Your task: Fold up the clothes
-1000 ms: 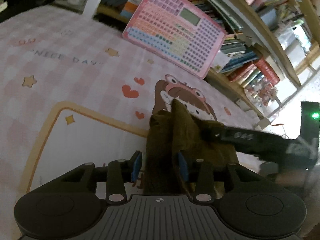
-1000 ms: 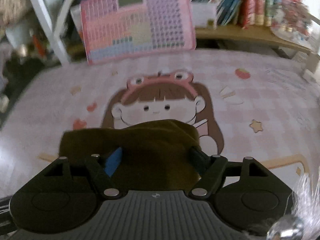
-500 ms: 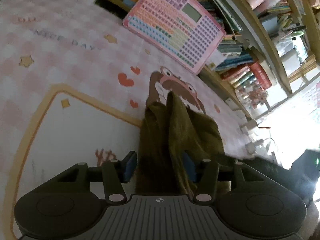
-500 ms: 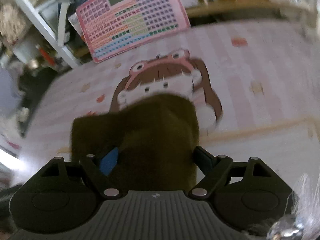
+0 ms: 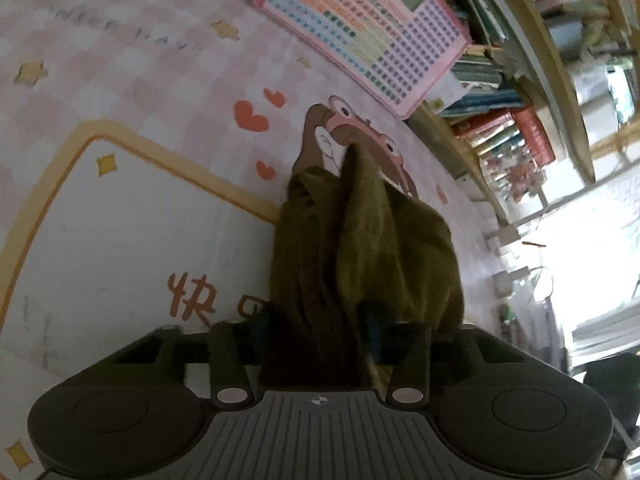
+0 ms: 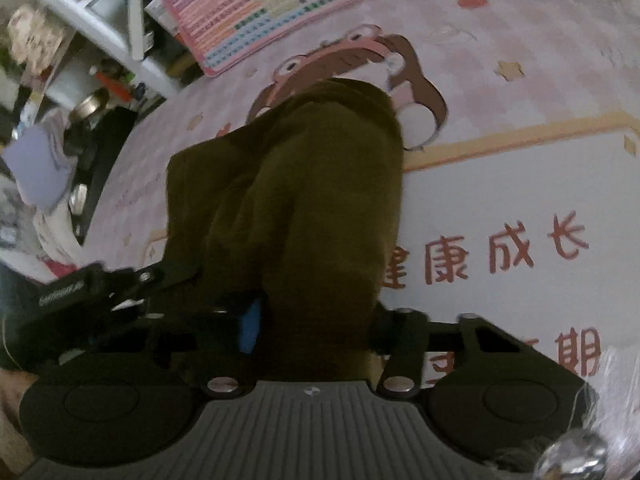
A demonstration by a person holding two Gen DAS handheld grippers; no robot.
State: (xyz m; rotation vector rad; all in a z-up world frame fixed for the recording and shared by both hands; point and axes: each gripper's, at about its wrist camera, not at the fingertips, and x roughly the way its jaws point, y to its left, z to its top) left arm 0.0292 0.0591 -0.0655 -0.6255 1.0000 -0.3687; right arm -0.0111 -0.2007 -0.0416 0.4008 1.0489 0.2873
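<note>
An olive-green garment (image 5: 360, 240) hangs bunched between both grippers above a pink cartoon play mat (image 5: 120, 220). My left gripper (image 5: 316, 328) is shut on one edge of it; the cloth droops forward over the mat's cartoon face. My right gripper (image 6: 316, 332) is shut on the garment (image 6: 304, 184) too, and the cloth fills the space between its fingers. The left gripper's body (image 6: 92, 284) shows at the left of the right wrist view, close to the cloth.
A pink keyboard toy (image 5: 360, 28) leans against a bookshelf (image 5: 520, 92) at the mat's far edge. White shelf legs and clutter (image 6: 80, 60) stand at the far left. The mat (image 6: 520, 200) has printed red characters.
Both grippers have lifted the garment and pulled it nearer; the cloth now hangs higher and longer. The right gripper has left the left wrist view.
</note>
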